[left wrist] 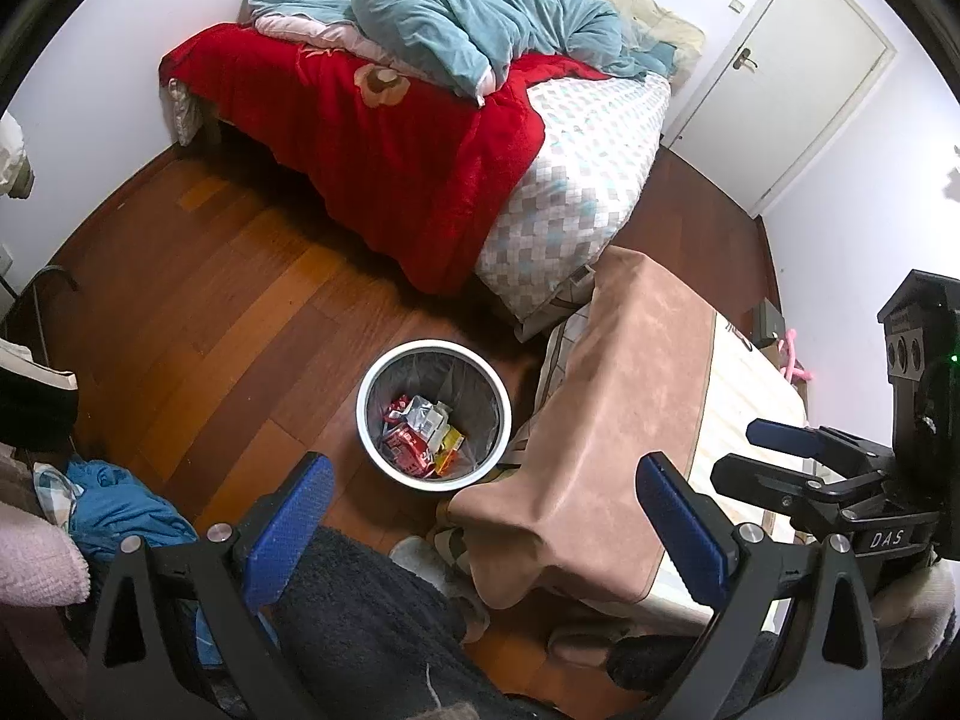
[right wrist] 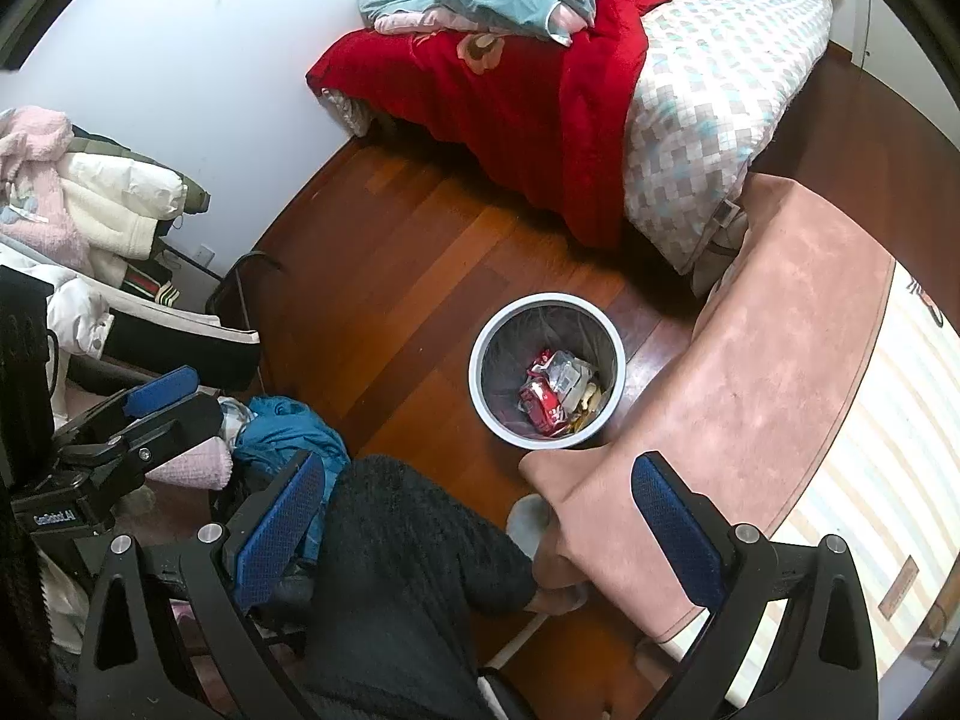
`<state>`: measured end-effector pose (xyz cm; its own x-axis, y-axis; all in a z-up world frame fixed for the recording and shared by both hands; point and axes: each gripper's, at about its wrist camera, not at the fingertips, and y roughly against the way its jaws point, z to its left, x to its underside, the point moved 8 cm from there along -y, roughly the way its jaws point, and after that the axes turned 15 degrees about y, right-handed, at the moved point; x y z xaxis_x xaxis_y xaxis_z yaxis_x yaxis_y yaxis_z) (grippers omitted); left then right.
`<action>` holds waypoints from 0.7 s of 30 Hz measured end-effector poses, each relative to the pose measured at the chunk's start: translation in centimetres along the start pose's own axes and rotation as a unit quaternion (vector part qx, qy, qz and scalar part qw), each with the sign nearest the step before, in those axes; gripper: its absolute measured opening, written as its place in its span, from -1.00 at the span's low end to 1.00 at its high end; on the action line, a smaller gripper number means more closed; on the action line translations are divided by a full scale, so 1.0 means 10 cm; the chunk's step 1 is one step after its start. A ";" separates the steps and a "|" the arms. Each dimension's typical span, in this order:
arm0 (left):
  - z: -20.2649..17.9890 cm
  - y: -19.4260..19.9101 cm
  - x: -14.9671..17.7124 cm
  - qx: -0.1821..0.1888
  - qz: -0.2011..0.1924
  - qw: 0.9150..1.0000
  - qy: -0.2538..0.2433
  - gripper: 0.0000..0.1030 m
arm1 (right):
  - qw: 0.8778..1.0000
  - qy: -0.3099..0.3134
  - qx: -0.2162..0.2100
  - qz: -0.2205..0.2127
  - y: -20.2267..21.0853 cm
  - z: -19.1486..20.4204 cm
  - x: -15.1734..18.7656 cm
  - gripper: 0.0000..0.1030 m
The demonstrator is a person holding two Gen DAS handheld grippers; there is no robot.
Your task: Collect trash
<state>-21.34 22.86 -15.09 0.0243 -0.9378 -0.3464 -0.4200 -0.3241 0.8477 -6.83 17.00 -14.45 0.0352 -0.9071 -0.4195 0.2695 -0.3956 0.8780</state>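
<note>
A white round trash bin (left wrist: 367,387) with a grey liner stands on the wooden floor beside the table; it also shows in the right wrist view (right wrist: 480,360). Inside lie a red can (right wrist: 543,403), silver wrappers (left wrist: 423,414) and yellow scraps. My left gripper (left wrist: 486,534) is open and empty, held above the floor in front of the bin. My right gripper (right wrist: 480,531) is open and empty, also above and in front of the bin. The right gripper shows at the right in the left wrist view (left wrist: 780,450), and the left gripper at the left in the right wrist view (right wrist: 150,402).
A table with a pink-brown cloth (left wrist: 630,396) stands right of the bin. A bed with red and teal blankets (left wrist: 408,120) is behind. Clothes are piled on a chair (right wrist: 90,210) at the left, with blue cloth (left wrist: 114,504) on the floor. A white door (left wrist: 798,66) is at the back right. A person's dark-clad leg (right wrist: 408,576) is below the grippers.
</note>
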 end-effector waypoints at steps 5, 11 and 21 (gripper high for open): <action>-0.01 0.00 0.01 0.003 0.001 1.000 0.001 1.00 | 1.000 0.001 0.001 -0.001 0.00 0.01 0.00 1.00; -0.01 0.00 -0.01 0.002 0.001 1.000 0.000 1.00 | 1.000 0.001 0.000 0.001 -0.01 0.03 0.00 1.00; 0.03 -0.01 -0.02 0.003 0.007 1.000 0.003 1.00 | 1.000 0.005 -0.001 0.004 -0.02 0.07 -0.01 1.00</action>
<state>-21.54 23.12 -15.26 0.0241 -0.9428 -0.3326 -0.4262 -0.3106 0.8497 -7.57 17.09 -14.38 0.0459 -0.9087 -0.4149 0.2702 -0.3885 0.8809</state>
